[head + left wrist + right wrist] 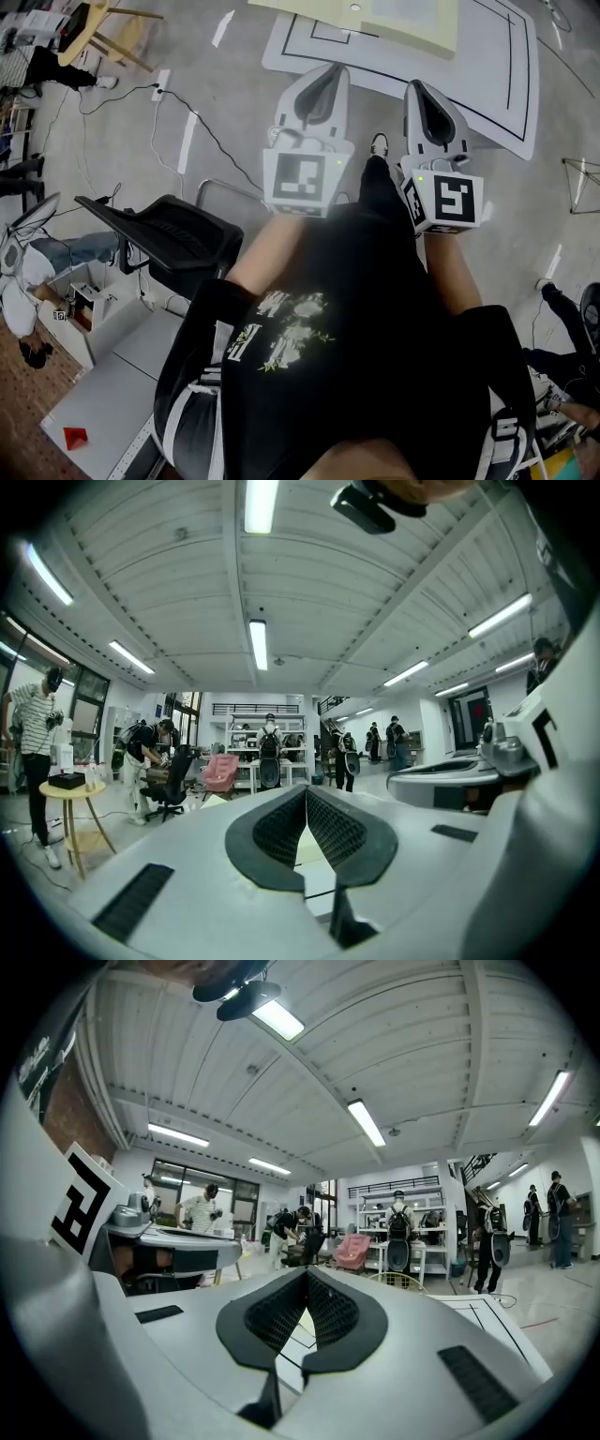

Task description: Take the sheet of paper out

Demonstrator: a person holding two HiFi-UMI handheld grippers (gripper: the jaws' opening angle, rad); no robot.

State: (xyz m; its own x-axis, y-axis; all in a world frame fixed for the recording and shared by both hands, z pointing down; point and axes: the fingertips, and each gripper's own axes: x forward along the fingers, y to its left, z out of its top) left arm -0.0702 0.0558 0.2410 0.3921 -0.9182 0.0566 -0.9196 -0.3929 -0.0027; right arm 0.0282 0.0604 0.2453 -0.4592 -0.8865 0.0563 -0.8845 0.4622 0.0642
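Left gripper (326, 75) and right gripper (422, 94) hang empty, jaw tips pressed together. Reaching seems not yet begun. No paper sheet is discernible, perhaps it lies on the pale yellow flat tabletop (412, 33) ahead. Next: advance and open.

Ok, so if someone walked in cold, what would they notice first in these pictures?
First, the two grey grippers in the middle of the head view, the left gripper and right gripper, side by side before the person's black shirt, each with a black-and-white marker cube and jaws closed on nothing. Ahead on the floor lies a white mat with black lines. A black office chair stands at left.
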